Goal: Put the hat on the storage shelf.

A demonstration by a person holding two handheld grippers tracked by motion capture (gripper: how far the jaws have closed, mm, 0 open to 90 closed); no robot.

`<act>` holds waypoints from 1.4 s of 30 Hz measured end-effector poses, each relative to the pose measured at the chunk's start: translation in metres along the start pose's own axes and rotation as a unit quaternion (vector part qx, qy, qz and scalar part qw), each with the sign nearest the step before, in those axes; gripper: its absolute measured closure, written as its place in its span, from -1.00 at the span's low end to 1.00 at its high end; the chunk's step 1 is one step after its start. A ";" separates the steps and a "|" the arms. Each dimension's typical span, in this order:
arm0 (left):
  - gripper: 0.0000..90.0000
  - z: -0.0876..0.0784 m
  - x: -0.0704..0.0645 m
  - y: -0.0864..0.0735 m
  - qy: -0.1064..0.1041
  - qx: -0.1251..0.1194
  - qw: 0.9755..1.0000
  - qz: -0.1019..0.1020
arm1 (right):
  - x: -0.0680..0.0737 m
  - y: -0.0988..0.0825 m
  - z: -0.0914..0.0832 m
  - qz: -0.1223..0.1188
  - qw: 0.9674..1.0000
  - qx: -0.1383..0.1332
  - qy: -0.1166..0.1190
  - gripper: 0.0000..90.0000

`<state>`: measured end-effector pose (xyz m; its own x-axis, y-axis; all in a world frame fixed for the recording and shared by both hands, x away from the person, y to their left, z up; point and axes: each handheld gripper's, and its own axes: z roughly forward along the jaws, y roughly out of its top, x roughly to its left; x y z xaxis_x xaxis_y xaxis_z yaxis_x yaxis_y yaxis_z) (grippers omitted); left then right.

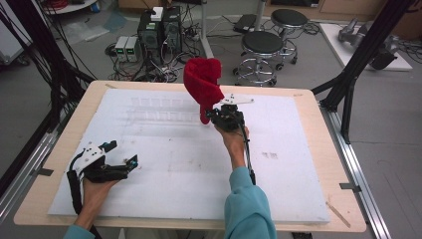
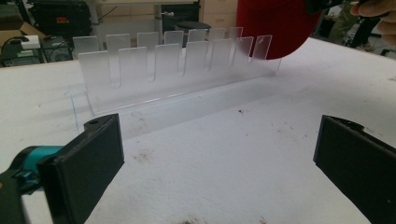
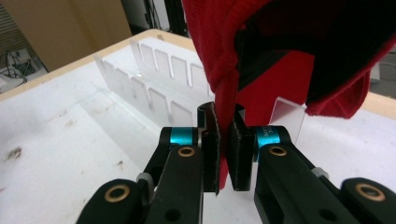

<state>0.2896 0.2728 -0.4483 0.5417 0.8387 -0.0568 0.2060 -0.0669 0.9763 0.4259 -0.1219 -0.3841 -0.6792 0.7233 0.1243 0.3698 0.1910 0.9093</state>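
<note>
A red cap (image 1: 202,82) hangs in the air above the right end of a clear acrylic rack (image 1: 161,110) with upright dividers. My right gripper (image 1: 213,116) is shut on the cap's edge; in the right gripper view the red fabric (image 3: 261,51) is pinched between the jaws of that gripper (image 3: 225,154), with the rack (image 3: 154,88) behind. My left gripper (image 1: 122,154) rests low on the white board at the front left, open and empty. In the left gripper view its jaws stand wide apart around the gripper's midpoint (image 2: 215,158), facing the rack (image 2: 173,65) and the cap (image 2: 275,25).
A white foam board (image 1: 189,164) covers the wooden table (image 1: 318,99). Black frame posts (image 1: 358,55) rise at both sides. Stools (image 1: 261,47) and computer boxes (image 1: 159,30) stand on the floor beyond the far edge.
</note>
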 end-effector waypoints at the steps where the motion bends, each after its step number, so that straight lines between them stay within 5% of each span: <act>1: -0.96 0.000 0.000 0.000 -0.001 0.001 1.000 0.001 | 0.000 -0.002 -0.001 0.001 1.000 0.002 0.001 0.90; 8: -0.95 -0.001 -0.002 -0.001 0.005 -0.009 1.000 0.008 | -0.004 -0.007 -0.004 0.010 1.000 0.009 0.010 0.77; 15: -0.94 -0.004 -0.003 -0.003 0.008 -0.023 1.000 0.012 | -0.005 -0.008 -0.008 0.013 1.000 0.009 0.010 0.09; 20: -0.94 -0.005 -0.002 -0.003 0.010 -0.027 1.000 0.005 | 0.002 -0.008 -0.019 0.012 1.000 0.019 -0.021 -0.43; 24: -0.94 -0.006 -0.001 -0.003 0.009 -0.033 0.999 0.001 | 0.008 -0.012 -0.055 -0.008 0.999 -0.001 -0.038 -0.54; 27: -0.94 -0.006 -0.002 -0.003 0.006 -0.033 0.999 0.005 | 0.005 -0.017 -0.086 -0.001 0.999 -0.005 -0.044 -0.60; 31: -0.94 -0.007 -0.001 -0.004 0.007 -0.037 0.999 0.002 | 0.007 -0.024 -0.131 -0.017 0.996 -0.055 -0.066 -0.64; 33: -0.94 -0.007 -0.001 -0.004 0.007 -0.038 0.999 0.002 | 0.007 -0.030 -0.148 -0.024 0.996 -0.049 -0.074 -0.67; 42: -0.94 -0.009 -0.003 -0.005 0.005 -0.048 0.999 0.013 | 0.006 -0.092 -0.193 -0.052 0.989 -0.079 -0.109 -0.73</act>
<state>0.2799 0.2754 -0.4509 0.5370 0.8430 -0.0294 0.1134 -0.0376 0.9928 0.2650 -0.2634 -0.3905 -0.5488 0.8347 -0.0469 0.1886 0.1783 0.9657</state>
